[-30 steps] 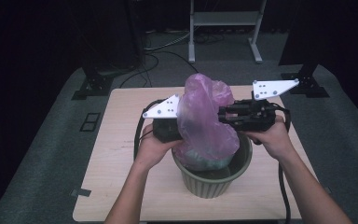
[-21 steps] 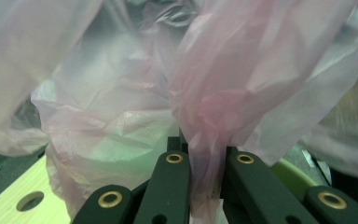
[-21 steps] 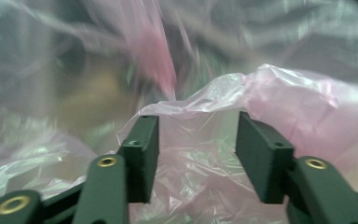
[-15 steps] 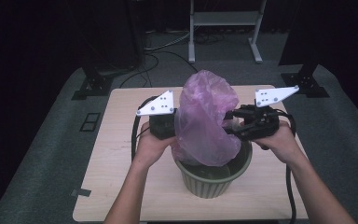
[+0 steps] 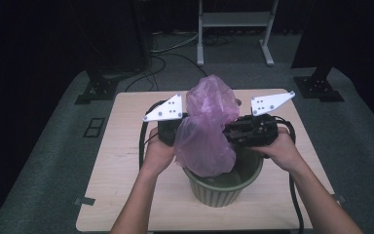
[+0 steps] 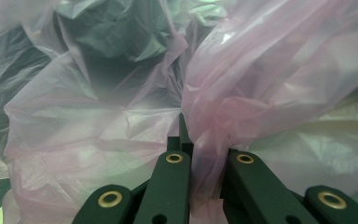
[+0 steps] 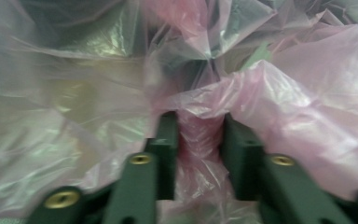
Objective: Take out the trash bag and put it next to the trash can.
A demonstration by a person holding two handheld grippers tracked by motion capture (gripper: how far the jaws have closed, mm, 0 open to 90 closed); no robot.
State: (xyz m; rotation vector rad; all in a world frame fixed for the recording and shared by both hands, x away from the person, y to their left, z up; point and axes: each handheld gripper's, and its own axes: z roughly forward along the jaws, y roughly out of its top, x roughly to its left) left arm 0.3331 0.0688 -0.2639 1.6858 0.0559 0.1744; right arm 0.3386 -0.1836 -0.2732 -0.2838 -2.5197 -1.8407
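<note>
A thin pink plastic bag (image 5: 207, 131) hangs bunched over a green ribbed pot (image 5: 224, 187), its lower end inside the rim. My left gripper (image 5: 175, 132) is at the bag's left side, shut on a fold of the film (image 6: 261, 70), which is pinched between the jaws (image 6: 200, 154). My right gripper (image 5: 233, 134) is at the bag's right side. Its jaws have just been closing, and a wad of the pink film (image 7: 284, 93) fills the gap between them (image 7: 198, 135) and is pressed.
The pot stands near the front of a light wooden table (image 5: 126, 161). Black cables trail from both grippers over the table. Beyond the table, on the dark floor, are a metal stand (image 5: 233, 19) and two black stand bases (image 5: 97, 90) (image 5: 319, 85).
My right gripper has sunk a little and come nearer the pot with the bag. The bag has changed shape, narrower at the bottom. The left hand has stayed put.
</note>
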